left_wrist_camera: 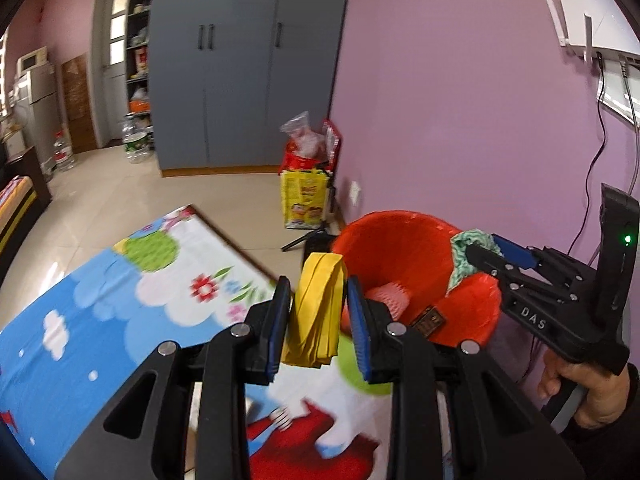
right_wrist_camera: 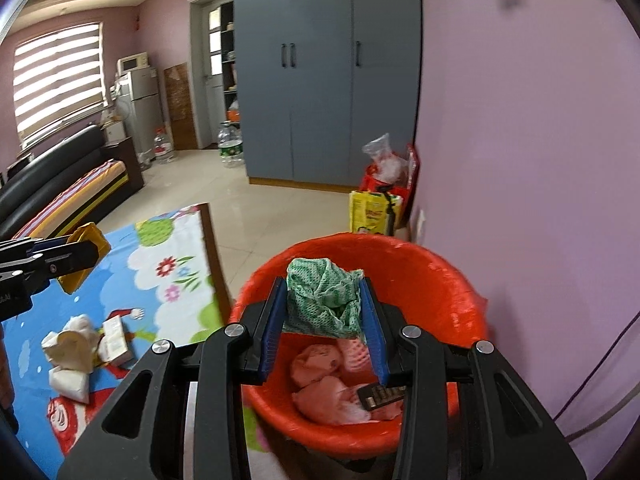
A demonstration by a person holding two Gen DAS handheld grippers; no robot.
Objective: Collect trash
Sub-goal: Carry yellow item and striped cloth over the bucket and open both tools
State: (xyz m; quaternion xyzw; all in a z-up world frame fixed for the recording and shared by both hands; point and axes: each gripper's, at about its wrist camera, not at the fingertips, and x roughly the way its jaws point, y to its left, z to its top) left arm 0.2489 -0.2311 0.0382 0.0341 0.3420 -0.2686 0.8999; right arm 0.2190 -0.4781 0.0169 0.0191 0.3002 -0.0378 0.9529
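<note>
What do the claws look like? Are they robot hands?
Each claw is black plastic with blue ribbed fingers and silver bolts. The right claw's handle shows white letters "DAS" and a green light. A person's hand in a dark sleeve holds it.

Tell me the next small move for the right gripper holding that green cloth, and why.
Probably open the right gripper and drop the green cloth. It already hangs over the red bin, above the pink trash inside, so releasing should land it in. The left gripper, holding the yellow wrapper, can follow.
</note>
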